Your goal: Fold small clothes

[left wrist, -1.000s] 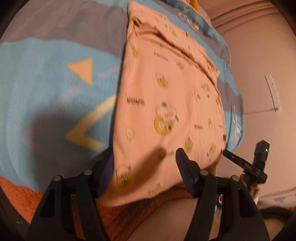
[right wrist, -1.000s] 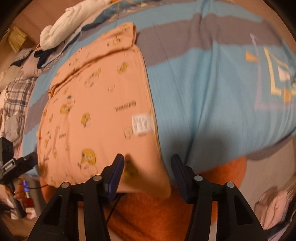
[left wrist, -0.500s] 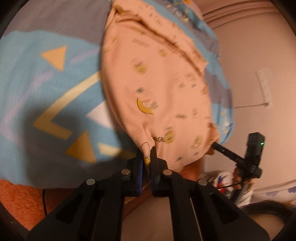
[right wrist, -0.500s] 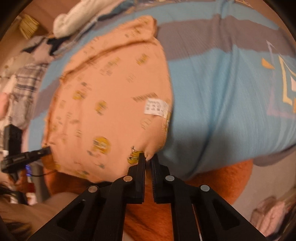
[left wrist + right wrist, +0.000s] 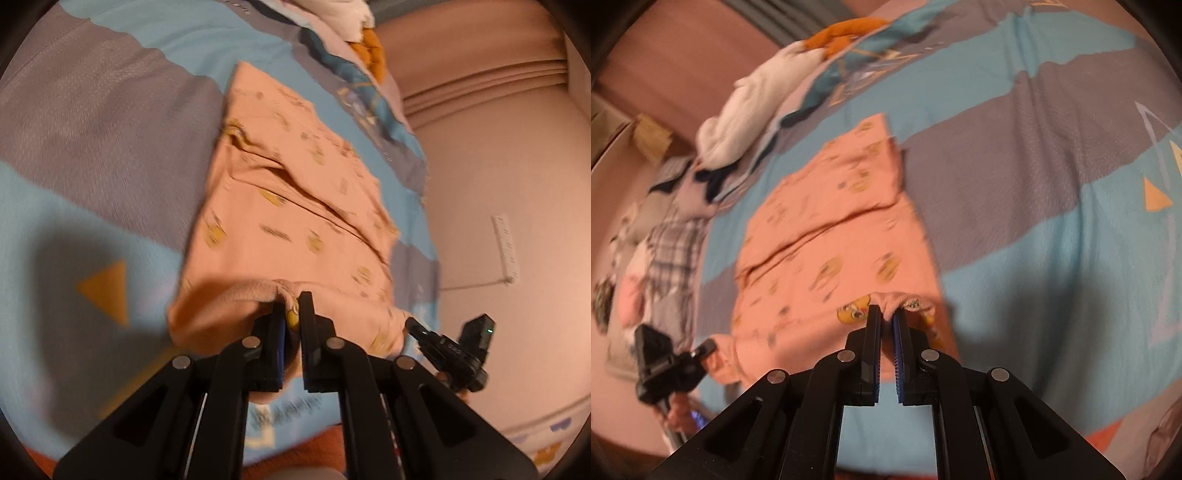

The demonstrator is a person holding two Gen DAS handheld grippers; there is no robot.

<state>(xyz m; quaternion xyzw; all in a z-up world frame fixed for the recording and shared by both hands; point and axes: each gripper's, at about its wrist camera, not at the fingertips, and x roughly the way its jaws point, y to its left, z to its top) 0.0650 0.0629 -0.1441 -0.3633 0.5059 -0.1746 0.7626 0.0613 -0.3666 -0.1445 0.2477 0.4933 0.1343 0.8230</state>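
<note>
While the left gripper (image 5: pixel 291 308) pinches one near corner of a peach shirt (image 5: pixel 291 206), the right gripper (image 5: pixel 886 314) is clamped on the other near corner. Both corners are raised off a blue and grey bedspread (image 5: pixel 1052 206), with the shirt's near hem curled over. The shirt's far part lies flat on that bedspread. Beyond the shirt sit white bedding (image 5: pixel 757 110) and a checked cloth (image 5: pixel 670 243).

Right gripper (image 5: pixel 887 313) pinching garment (image 5: pixel 827 236) hem
</note>
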